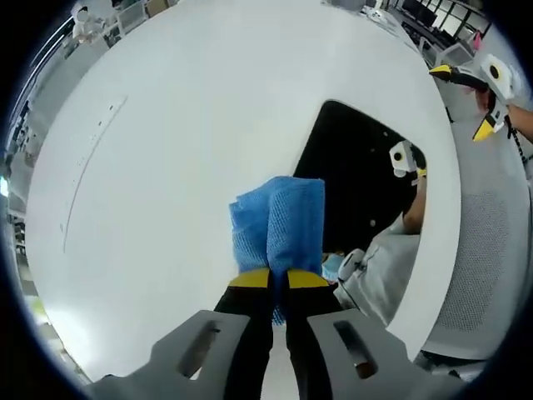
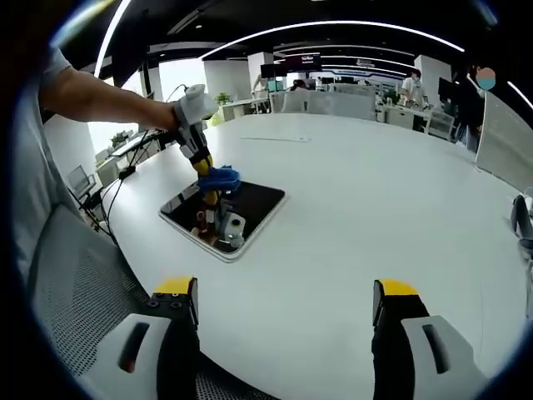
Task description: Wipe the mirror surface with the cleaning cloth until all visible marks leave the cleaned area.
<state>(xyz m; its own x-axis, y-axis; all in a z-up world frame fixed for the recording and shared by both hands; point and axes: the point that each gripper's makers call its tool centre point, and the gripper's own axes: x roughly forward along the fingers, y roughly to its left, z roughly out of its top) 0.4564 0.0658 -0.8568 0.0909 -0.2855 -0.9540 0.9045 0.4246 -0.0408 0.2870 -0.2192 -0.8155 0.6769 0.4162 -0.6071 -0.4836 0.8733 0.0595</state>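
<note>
My left gripper is shut on a folded blue cleaning cloth, held just above the white table next to the mirror. The mirror is a dark rounded rectangle lying flat, reflecting a gripper and a person. In the right gripper view the mirror lies at left centre, and the left gripper holds the blue cloth over its far-left edge, a gloved hand gripping it. My right gripper stands open with nothing between its jaws, well back from the mirror over the table's near edge.
The big white table spreads around the mirror. A grey mesh chair stands at the table's near-left edge. Desks, monitors and people fill the office behind. The right gripper appears at the upper right of the left gripper view.
</note>
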